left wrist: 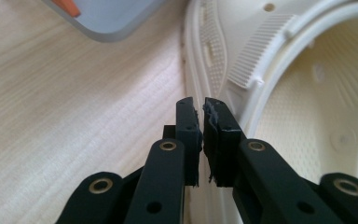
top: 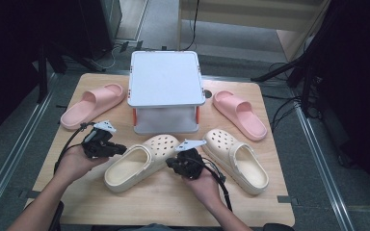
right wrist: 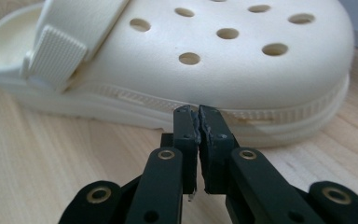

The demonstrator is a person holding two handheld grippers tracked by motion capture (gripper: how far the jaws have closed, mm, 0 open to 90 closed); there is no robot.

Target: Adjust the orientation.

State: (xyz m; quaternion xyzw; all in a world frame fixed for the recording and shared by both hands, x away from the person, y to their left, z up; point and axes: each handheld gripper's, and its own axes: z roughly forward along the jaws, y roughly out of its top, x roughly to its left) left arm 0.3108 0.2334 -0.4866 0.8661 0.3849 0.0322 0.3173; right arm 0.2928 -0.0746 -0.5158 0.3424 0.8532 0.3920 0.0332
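Note:
Two cream clogs lie on the wooden table (top: 149, 207). The left clog (top: 142, 161) sits between my two grippers. My left gripper (top: 124, 149) points at its outer side near the heel opening. In the left gripper view the jaws (left wrist: 201, 105) stand shut with nothing between them, their tips at the clog's sole rim (left wrist: 307, 93). My right gripper (top: 168, 163) points at the toe side of the same clog. In the right gripper view its jaws (right wrist: 198, 112) are shut and empty, tips right against the ribbed sole edge of the clog (right wrist: 242, 60). The right clog (top: 236, 159) lies apart.
A white two-level shelf (top: 164, 77) with orange posts stands at the back middle; its corner (left wrist: 107, 18) shows in the left gripper view. One pink slide (top: 94, 105) lies left of it and another pink slide (top: 239, 114) lies to its right.

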